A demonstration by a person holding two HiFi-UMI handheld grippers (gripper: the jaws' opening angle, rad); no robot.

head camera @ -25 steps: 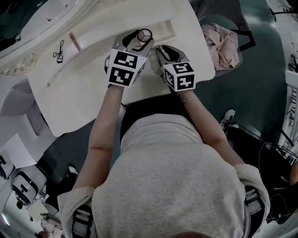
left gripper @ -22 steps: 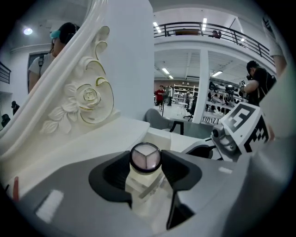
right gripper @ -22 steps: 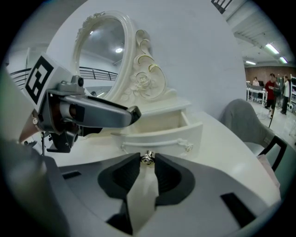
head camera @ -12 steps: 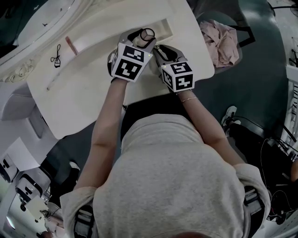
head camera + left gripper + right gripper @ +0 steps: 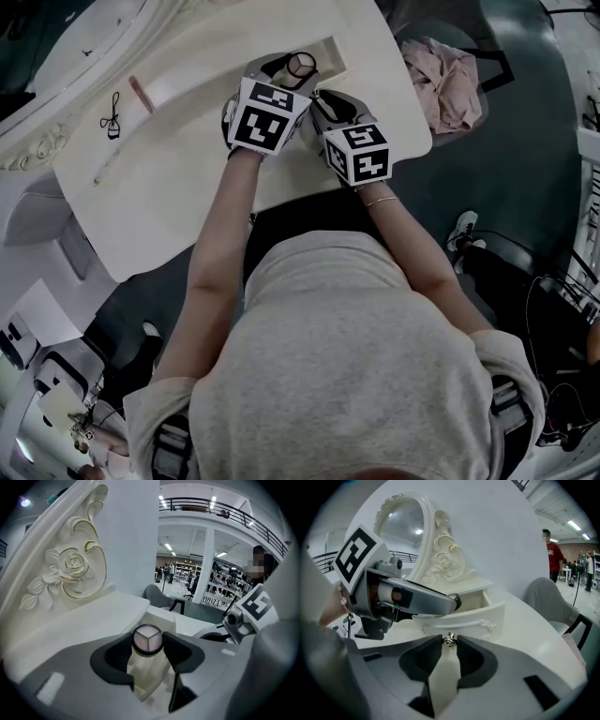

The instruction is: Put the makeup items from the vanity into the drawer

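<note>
Visibly round, pinkish makeup jar [image 5: 147, 638].

Left gripper [image 5: 148, 644]: dark pads clamped either side of round makeup container [image 5: 147, 637], cap face split in three. Below it, open drawer [image 5: 161, 617] of white vanity [image 5: 89, 620]. Carved rose [image 5: 72, 564] with gilt scrolls at left. Right gripper [image 5: 229, 623] close at right, marker cube [image 5: 258, 606] showing. Beyond, bright hall, balcony railing [image 5: 220, 509], distant people.

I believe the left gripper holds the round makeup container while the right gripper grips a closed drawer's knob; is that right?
Not quite: the drawer is open, as the right gripper view shows; the left gripper holds the container and the right gripper grips its knob.
</note>
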